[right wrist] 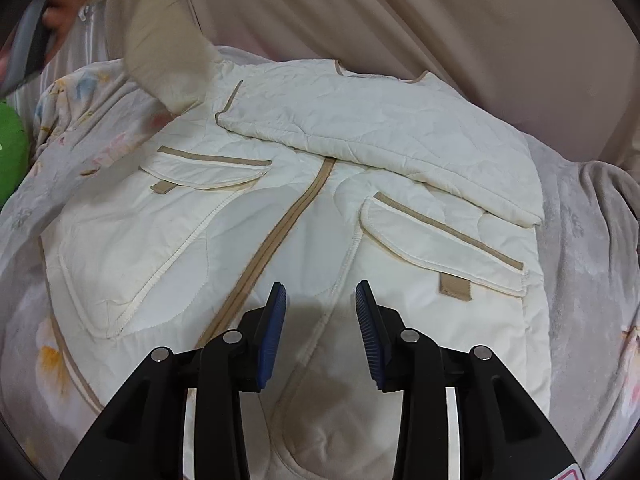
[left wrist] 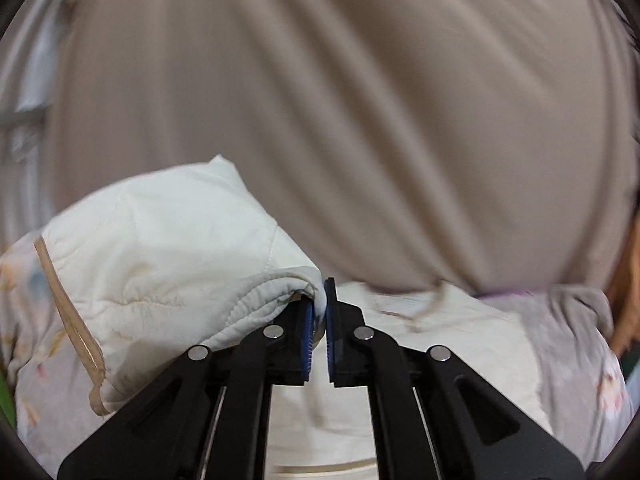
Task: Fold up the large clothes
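A cream quilted jacket (right wrist: 280, 216) with tan trim and two flap pockets lies front-up on a bed. One sleeve (right wrist: 380, 132) is folded across its chest. My right gripper (right wrist: 320, 300) is open and empty, just above the jacket's lower front by the tan placket. My left gripper (left wrist: 322, 304) is shut on a sleeve cuff (left wrist: 280, 288) of the jacket (left wrist: 160, 248) and holds it lifted.
A grey floral bedsheet (right wrist: 588, 264) lies under the jacket. A person in a beige shirt (left wrist: 320, 100) stands close behind the bed. A green object (right wrist: 12, 148) is at the left edge.
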`<state>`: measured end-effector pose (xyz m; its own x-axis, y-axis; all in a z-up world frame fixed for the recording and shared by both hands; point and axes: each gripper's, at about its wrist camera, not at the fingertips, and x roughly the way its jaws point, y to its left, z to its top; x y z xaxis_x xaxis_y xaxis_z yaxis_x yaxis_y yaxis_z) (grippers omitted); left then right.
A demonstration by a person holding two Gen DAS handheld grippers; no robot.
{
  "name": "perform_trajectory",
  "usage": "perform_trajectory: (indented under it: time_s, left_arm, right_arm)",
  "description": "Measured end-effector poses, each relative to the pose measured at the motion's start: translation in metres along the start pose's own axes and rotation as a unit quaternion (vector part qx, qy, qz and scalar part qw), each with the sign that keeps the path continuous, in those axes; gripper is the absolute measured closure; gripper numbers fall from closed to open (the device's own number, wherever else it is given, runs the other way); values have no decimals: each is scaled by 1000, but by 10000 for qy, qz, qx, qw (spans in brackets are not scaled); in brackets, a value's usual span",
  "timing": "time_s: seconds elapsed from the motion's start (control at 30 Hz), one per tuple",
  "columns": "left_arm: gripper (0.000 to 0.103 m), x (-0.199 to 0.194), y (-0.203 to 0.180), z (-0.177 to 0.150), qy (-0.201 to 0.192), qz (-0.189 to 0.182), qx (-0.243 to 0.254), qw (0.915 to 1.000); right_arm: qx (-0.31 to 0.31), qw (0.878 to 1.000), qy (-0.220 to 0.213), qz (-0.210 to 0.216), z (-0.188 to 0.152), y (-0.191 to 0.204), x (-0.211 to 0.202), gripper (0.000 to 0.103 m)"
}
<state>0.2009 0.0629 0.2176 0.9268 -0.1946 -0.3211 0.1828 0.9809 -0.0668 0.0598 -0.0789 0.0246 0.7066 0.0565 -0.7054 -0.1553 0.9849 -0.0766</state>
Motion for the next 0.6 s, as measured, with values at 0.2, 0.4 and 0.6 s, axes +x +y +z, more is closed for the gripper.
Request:
perform_trajectory:
  time_s: [0.2,0.4,0.6]
  left_arm:
    - [95,62,-152,-53,880,-776,970,9883]
    - [58,128,-185,-152,2113,-834,1031,9684]
    - [30,82,-111,-163,1959,-1059,628,9729]
  right_arm:
    - [-18,9998,59,-208,-19,-27,-12,65]
    - [278,9986,252,-364,-53,-71,-17,59]
    - [761,9967,147,-224,-57,-120,-25,57]
